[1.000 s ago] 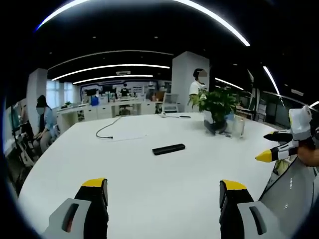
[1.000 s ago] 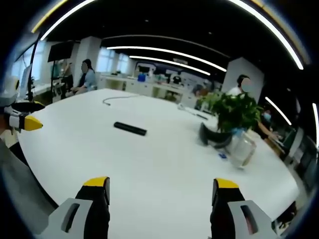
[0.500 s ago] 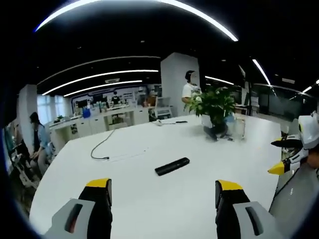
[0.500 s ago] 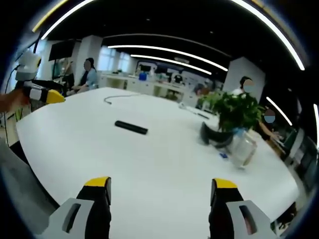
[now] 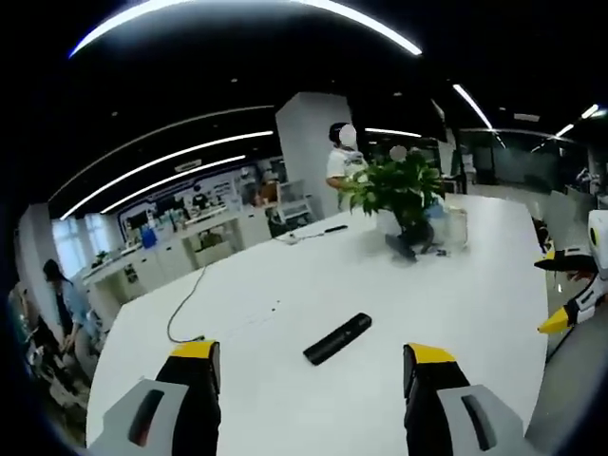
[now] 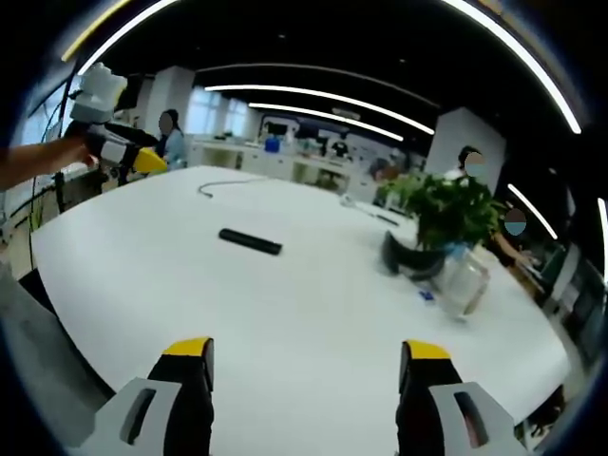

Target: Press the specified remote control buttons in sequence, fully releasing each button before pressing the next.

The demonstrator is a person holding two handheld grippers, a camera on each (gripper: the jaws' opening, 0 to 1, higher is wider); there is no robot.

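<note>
The white counter point(image 5: 456, 313) carries a potted plant point(image 5: 399, 195), a cable point(image 5: 185, 304) and the black remote point(image 5: 337, 338). In the past second the left tool point(image 5: 311, 366) rises and swings toward the remote, which now sits nearer its spread, empty jaws, at 12 o'clock. I judge this an approach; no button is pressed. The right tool point(image 6: 304, 366), also wide and empty, holds steady. The remote's long axis runs from 8 to 2 o'clock in the left gripper view; which end leads, I cannot tell.

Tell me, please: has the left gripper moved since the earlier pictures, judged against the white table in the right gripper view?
Yes. The left gripper has risen from low at the near table edge and gone forward toward its far edge.
</note>
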